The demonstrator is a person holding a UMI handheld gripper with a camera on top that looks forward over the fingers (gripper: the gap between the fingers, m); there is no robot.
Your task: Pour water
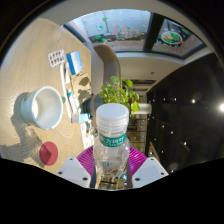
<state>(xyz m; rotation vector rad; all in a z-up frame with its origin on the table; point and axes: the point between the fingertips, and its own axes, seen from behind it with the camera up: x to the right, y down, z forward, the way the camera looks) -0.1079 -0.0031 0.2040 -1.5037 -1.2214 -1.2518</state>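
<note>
The tool (111,172) grips a green-labelled water bottle (111,135), writing unreadable.

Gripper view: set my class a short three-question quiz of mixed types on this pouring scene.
1. True or false: the plastic bottle stands upright between the gripper jaws.
2. What colour is the small cap lying on the table? A red, B blue, C yellow.
3. Fill in: the white ____ sits on the table, beyond the cap.

Key: 1 true; 2 A; 3 cup.
</note>
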